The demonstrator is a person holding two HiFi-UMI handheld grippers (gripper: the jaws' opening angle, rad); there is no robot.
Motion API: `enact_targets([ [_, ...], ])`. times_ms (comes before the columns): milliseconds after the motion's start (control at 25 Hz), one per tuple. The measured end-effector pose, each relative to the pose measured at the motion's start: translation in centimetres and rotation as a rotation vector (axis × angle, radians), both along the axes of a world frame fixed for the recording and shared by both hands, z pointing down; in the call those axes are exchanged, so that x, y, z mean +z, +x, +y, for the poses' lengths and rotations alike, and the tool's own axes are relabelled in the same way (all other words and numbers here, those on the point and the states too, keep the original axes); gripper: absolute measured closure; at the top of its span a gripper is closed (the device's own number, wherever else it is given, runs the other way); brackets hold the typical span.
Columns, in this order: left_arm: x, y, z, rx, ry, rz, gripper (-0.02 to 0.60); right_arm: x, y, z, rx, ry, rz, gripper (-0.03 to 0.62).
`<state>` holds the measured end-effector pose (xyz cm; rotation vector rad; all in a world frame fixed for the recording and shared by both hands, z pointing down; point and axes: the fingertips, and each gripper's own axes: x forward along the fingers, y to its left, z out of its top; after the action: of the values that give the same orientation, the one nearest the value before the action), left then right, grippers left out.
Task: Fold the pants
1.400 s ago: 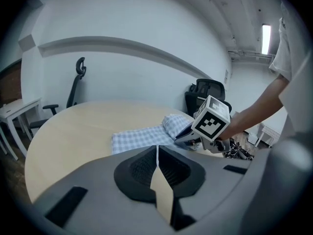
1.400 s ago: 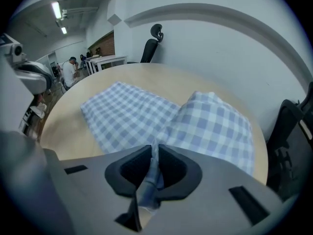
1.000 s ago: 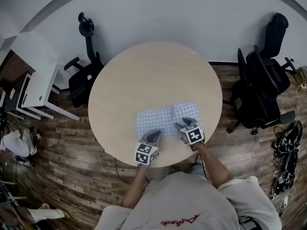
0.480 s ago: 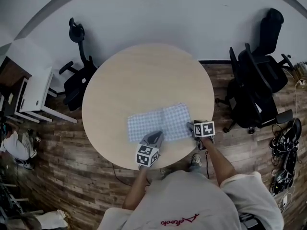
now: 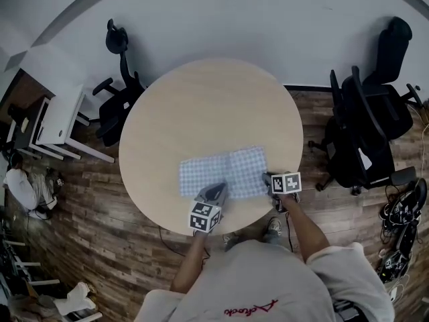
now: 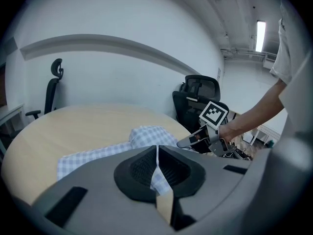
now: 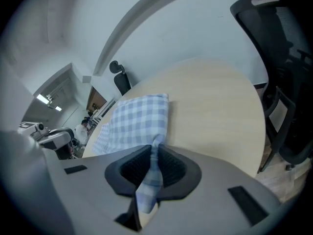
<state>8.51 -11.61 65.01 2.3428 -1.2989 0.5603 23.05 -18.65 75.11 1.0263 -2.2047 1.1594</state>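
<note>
Closest to me, the person's pale shirt (image 5: pixel 261 280) fills the bottom of the head view and cuts off the near rim of the round table (image 5: pixel 208 106). Both forearms reach out from under it.

The left gripper (image 5: pixel 216 192) is clamped tight on the near hem of the checked pants (image 5: pixel 228 170), a thin fold of cloth pinched between its pads. The right gripper (image 5: pixel 270 178) sits at the right-hand edge of the cloth. Its jaws have just been closing, and a bunched ridge of the check fabric is now squeezed between them. Each gripper's own body hides the strip of cloth right under it, so I can't say how much fabric either has taken.

The pants lie flat as a wide rectangle on the near half of the table, near its edge. How many layers are stacked there, I can't tell.

Past the bare tabletop, a black office chair (image 5: pixel 119 92) stands at the left and more black chairs (image 5: pixel 365 133) crowd the right. A white desk (image 5: pixel 57 123) is cut off at the far left. A dark tangle (image 5: pixel 402 213) on the floor at the right edge is too small to identify.
</note>
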Motion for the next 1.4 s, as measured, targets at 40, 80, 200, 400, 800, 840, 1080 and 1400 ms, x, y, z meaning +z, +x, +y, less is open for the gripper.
enact_targets([
  [40,0.0,0.6,-0.2,0.006,0.000,0.000,0.543,-0.3,0.6,-0.3,0.005,0.010,-0.002,0.526],
  [80,0.0,1.3,-0.5,0.014,0.001,0.001,0.543,-0.6,1.4,-0.5,0.013,0.017,-0.002,0.526],
  [200,-0.2,3.5,-1.3,0.040,0.003,0.008,0.543,-1.2,4.7,-1.3,0.035,0.028,0.008,0.528],
  [400,-0.1,8.6,-2.8,0.096,0.010,0.029,0.543,-1.4,11.3,-2.1,0.074,0.039,0.034,0.530],
  [800,-0.2,11.8,-2.3,0.135,0.013,0.022,0.543,-2.4,14.7,-2.1,0.078,0.076,0.043,0.533],
  [840,-0.2,11.4,-2.0,0.131,0.012,0.019,0.543,-2.7,14.6,-2.0,0.077,0.087,0.042,0.533],
  [1080,-0.6,9.5,-0.9,0.126,0.018,0.026,0.543,-5.6,12.5,-1.1,0.048,0.162,0.041,0.535],
  [1400,-1.5,8.0,0.3,0.171,0.058,0.061,0.543,-10.9,7.1,0.9,-0.002,0.257,0.184,0.536],
])
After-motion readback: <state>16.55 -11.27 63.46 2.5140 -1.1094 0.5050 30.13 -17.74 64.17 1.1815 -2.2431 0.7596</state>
